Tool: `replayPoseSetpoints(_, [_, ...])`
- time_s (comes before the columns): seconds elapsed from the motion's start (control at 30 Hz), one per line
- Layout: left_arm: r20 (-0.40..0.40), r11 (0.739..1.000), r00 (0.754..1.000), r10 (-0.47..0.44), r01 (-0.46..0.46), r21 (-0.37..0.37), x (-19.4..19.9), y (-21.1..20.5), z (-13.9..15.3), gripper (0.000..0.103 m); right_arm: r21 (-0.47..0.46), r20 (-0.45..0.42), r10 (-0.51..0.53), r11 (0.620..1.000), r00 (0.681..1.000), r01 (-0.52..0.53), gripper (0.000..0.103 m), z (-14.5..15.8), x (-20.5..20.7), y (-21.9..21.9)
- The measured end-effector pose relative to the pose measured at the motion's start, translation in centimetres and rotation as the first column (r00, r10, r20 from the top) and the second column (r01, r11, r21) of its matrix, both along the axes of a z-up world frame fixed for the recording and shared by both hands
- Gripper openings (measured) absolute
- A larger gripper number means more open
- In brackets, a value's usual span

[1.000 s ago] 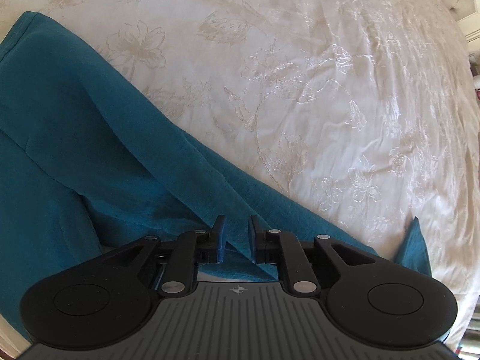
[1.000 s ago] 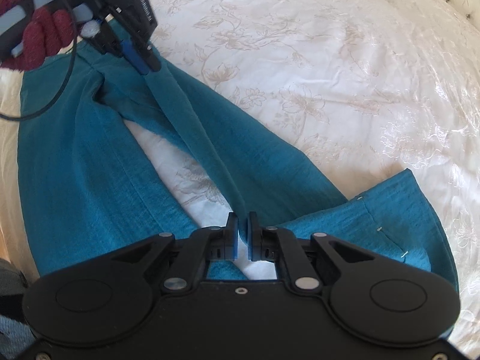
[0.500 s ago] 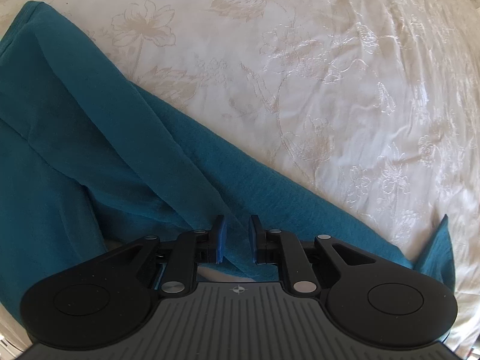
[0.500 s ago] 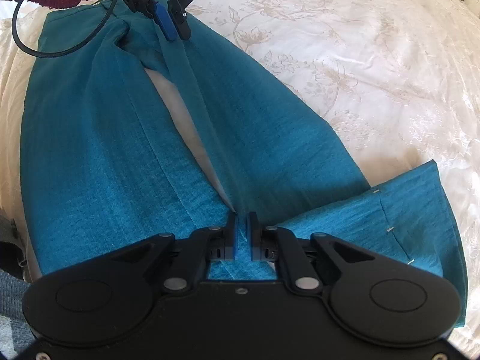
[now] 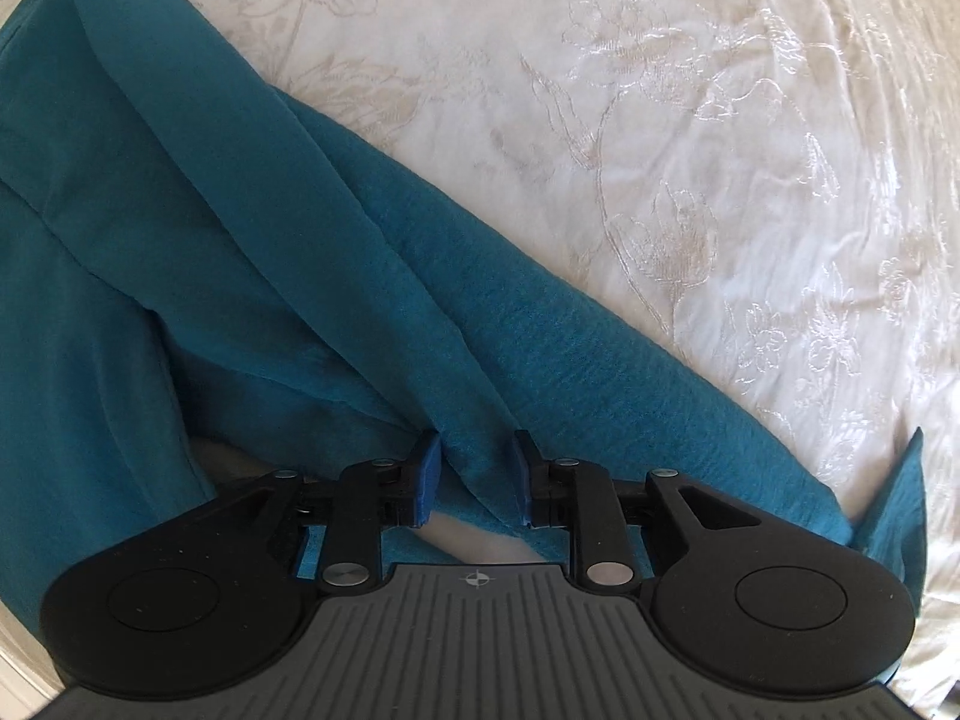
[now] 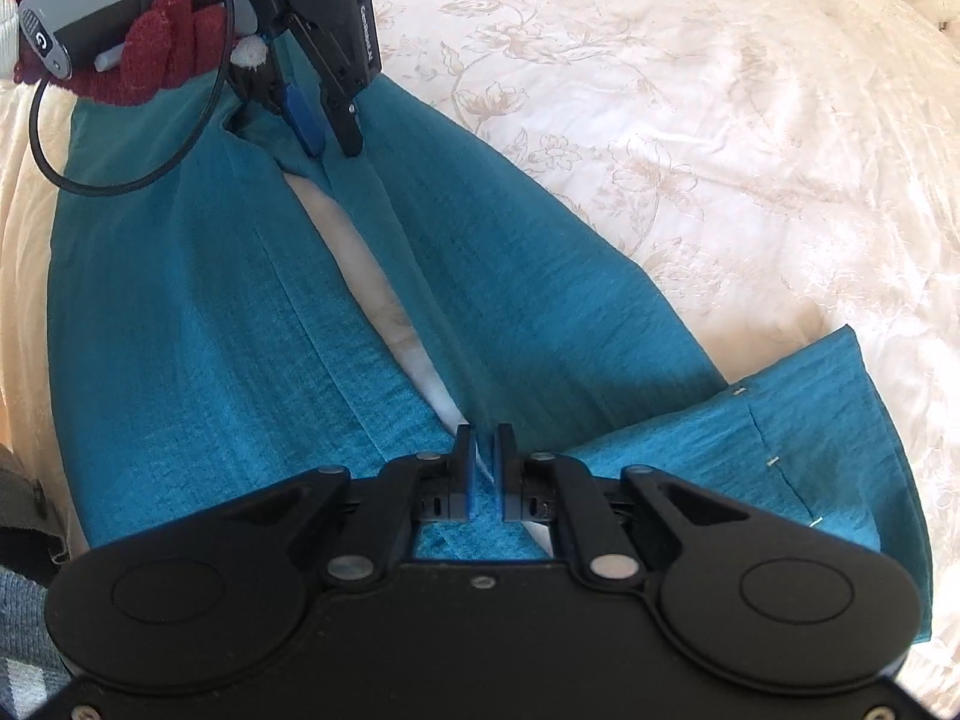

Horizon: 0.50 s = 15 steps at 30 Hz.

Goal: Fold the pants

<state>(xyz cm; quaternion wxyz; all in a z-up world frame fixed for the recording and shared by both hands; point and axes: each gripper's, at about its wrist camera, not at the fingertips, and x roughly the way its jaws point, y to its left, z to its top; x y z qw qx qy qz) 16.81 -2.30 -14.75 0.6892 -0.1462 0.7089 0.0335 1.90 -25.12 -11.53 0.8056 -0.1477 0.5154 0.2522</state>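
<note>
Left gripper [image 5: 474,474] lowered, jaws opening around pants [image 6: 210,330] fold; right gripper [image 6: 485,468] clamps fabric.

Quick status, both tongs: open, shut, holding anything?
Left tongs: opening, a fold of the teal fabric pants between the fingers, grip letting go.
Right tongs: shut on the teal pants' inner leg edge.

1. White lettering runs along the side of the black body of the left claw [image 6: 333,120], seen from the right wrist view; it is too small and skewed to read.
2. A round white power-type symbol sits on that claw's grey handle end [image 6: 42,39].
3. A small crosshair sign [image 5: 474,580] marks the ribbed grey housing in the left wrist view.
</note>
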Motion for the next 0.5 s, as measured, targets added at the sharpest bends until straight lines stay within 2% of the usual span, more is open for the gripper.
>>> replayPoseSetpoints(0.3, [-0.021,1.000,1.000,0.001,-0.001,-0.001,0.1,0.2,-0.3,0.026,-0.017,0.042,-0.013,1.000,0.999,0.014,0.012,2.0,-1.7,-0.1])
replayPoseSetpoints(0.43, [0.035,0.997,0.998,0.053,-0.051,-0.065,-0.4,1.1,1.1,0.026,-0.036,0.048,-0.023,0.999,0.999,0.025,0.012,2.4,-2.1,0.3])
replayPoseSetpoints(0.5, [0.038,0.994,0.997,0.072,-0.069,-0.090,-0.6,1.6,1.3,0.026,-0.037,0.052,-0.026,0.999,0.998,0.028,0.010,2.6,-2.1,0.5])
